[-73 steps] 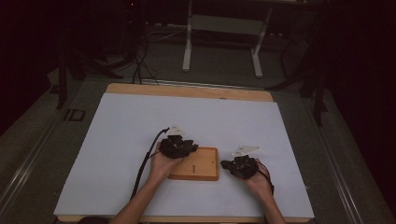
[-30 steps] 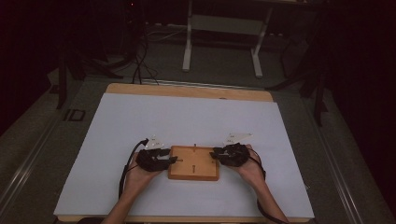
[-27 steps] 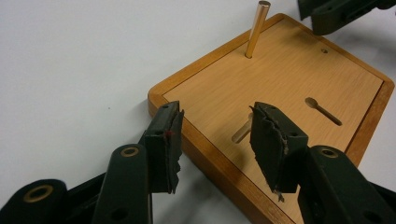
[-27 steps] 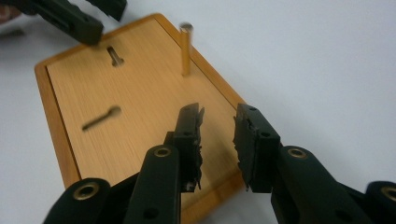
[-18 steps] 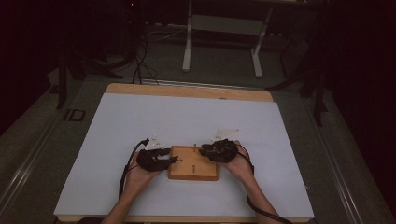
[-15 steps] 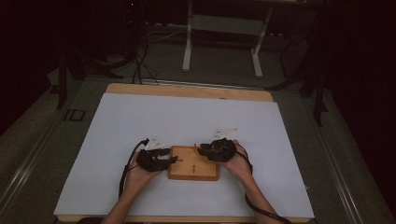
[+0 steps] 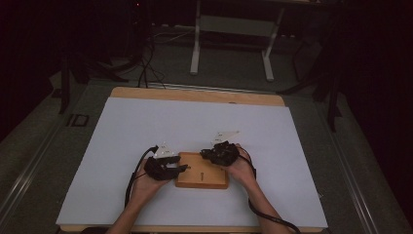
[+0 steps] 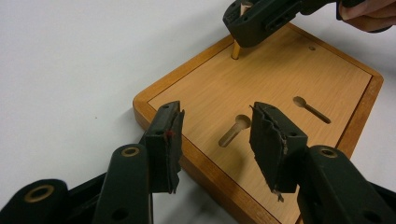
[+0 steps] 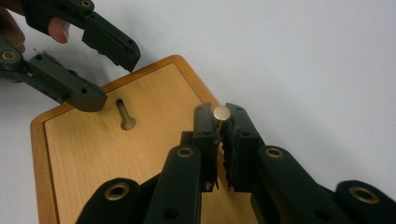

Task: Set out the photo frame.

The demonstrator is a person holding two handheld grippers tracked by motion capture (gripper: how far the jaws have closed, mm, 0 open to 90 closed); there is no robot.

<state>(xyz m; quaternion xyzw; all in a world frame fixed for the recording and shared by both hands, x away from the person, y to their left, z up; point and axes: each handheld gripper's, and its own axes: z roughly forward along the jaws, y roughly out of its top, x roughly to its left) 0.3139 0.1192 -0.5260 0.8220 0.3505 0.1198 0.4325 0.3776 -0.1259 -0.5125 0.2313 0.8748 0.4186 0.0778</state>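
A short brass-coloured peg (image 9: 221, 113) stands upright near one corner of a flat wooden board (image 7: 202, 176), and the right hand-held gripper (image 9: 219, 122) has it between its two jaws. These jaws have just been closing; in the right gripper view they stand almost together, with the pads against the sides of the peg and its round top showing just above them. In the left gripper view the same peg (image 8: 236, 49) rises from the board (image 8: 261, 93) under the right hand-held gripper (image 8: 258, 16).

The board lies flat on the white counter (image 7: 146, 126), near the edge where the person sits. It has a darker rim and two keyhole-shaped slots in its surface; one slot (image 8: 234, 130) shows between the jaws of the left hand-held gripper (image 8: 215, 140), the other slot (image 8: 310, 108) lies further to the side.

The left hand-held gripper (image 7: 168, 167) is at the left end of the board. Its jaws stand about half open, one on each side of the board's corner, and the pads do not press on anything that I can see. It is well apart from the peg.

Around the board the counter is plain white. Behind the counter, on the dark floor, there are a white metal frame (image 7: 231, 34) and some cables (image 7: 146, 68). Nothing lies between the two hand-held grippers except the board itself.
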